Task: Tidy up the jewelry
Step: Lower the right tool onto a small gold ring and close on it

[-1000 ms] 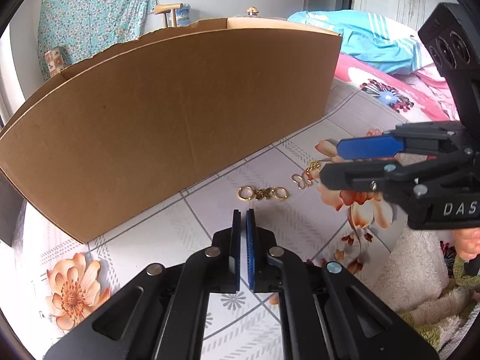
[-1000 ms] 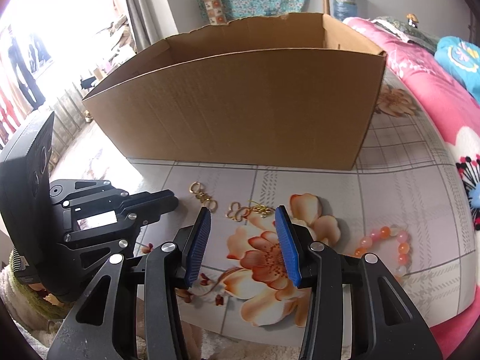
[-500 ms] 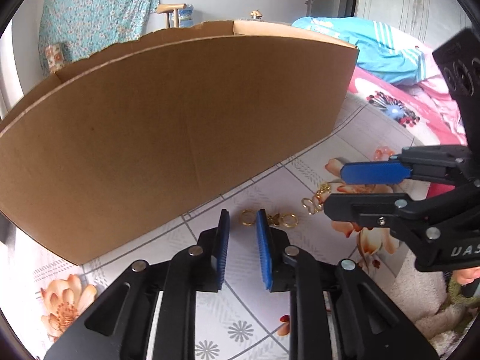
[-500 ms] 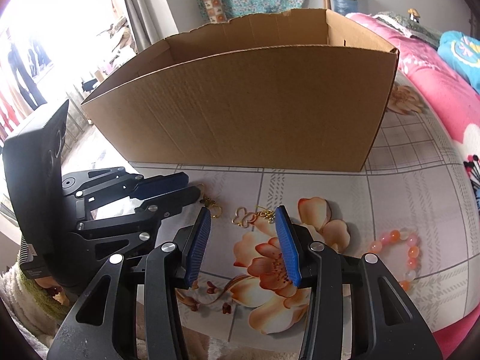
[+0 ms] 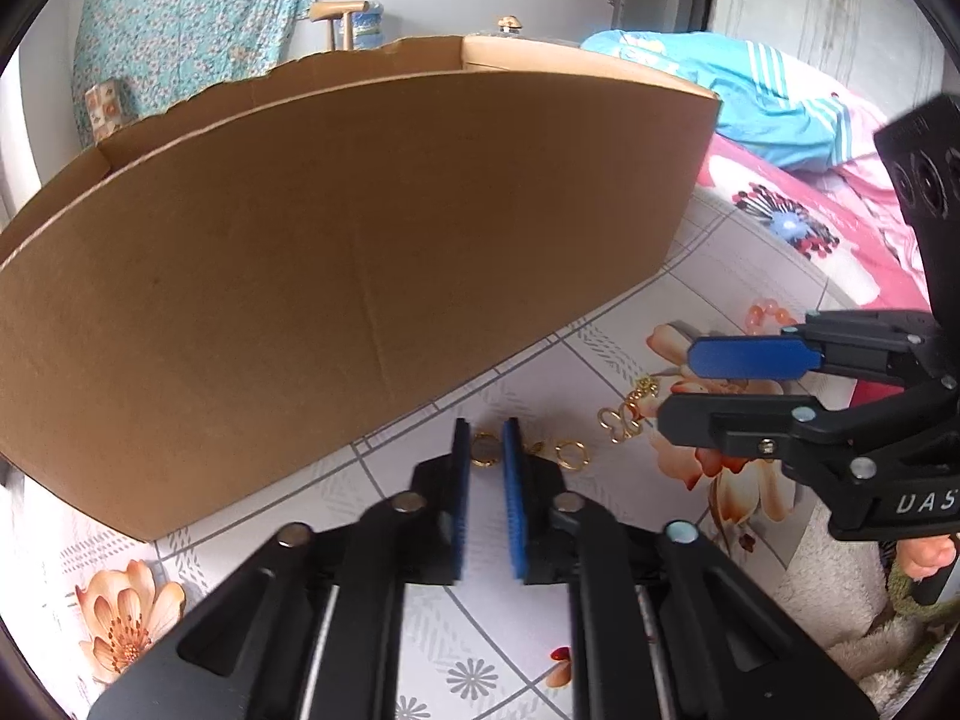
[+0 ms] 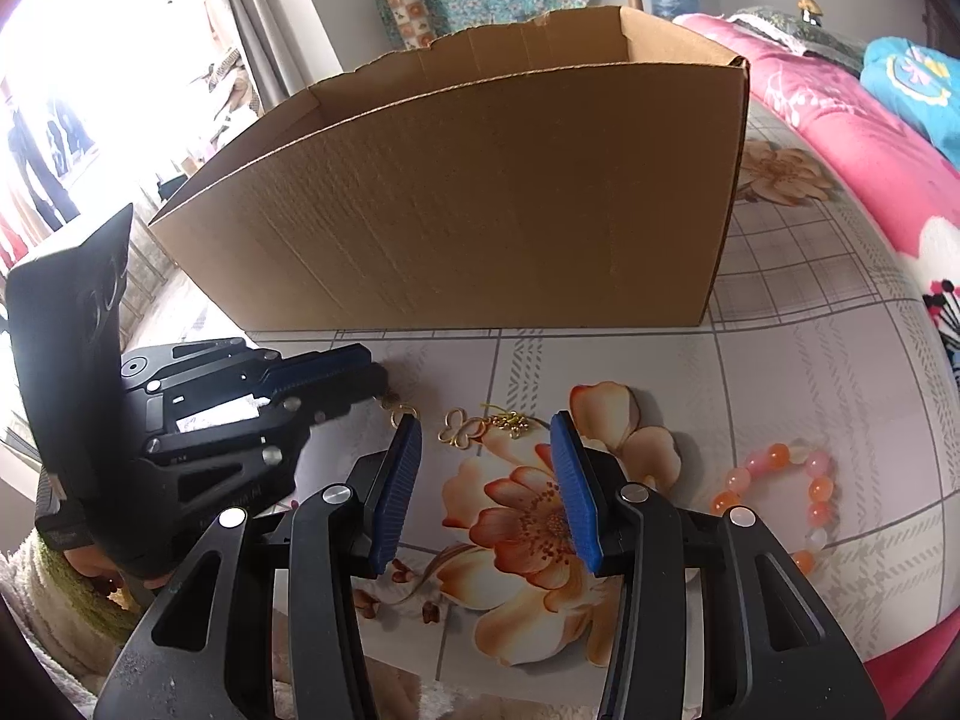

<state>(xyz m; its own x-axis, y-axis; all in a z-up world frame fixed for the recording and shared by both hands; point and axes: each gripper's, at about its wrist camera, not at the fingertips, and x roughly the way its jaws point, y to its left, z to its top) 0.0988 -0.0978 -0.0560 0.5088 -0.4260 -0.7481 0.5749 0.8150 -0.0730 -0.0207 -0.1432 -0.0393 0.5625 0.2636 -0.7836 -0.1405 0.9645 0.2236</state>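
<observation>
Your left gripper (image 5: 486, 450) is closing around one gold ring of the earring (image 5: 485, 451) lying on the floral tablecloth (image 6: 810, 372) before the cardboard box (image 5: 336, 276). Your right gripper (image 6: 486, 468) is hovering with jaws apart near the butterfly pendant (image 6: 462, 429), gripping nothing.

The left tool (image 5: 482, 450) is matte black plastic, two angular arms with long cut-out slots, each ending in a ribbed blue pad (image 5: 511, 498); round silver screws (image 5: 409, 502) stud the arms; the right tool (image 6: 486, 450) matches it, with white lettering "UAS" (image 5: 924, 503) on its side and a black block (image 5: 927, 180) with round holes behind its arms; a fluffy white sleeve (image 6: 36, 612) with a green cuff shows behind the left tool.
</observation>
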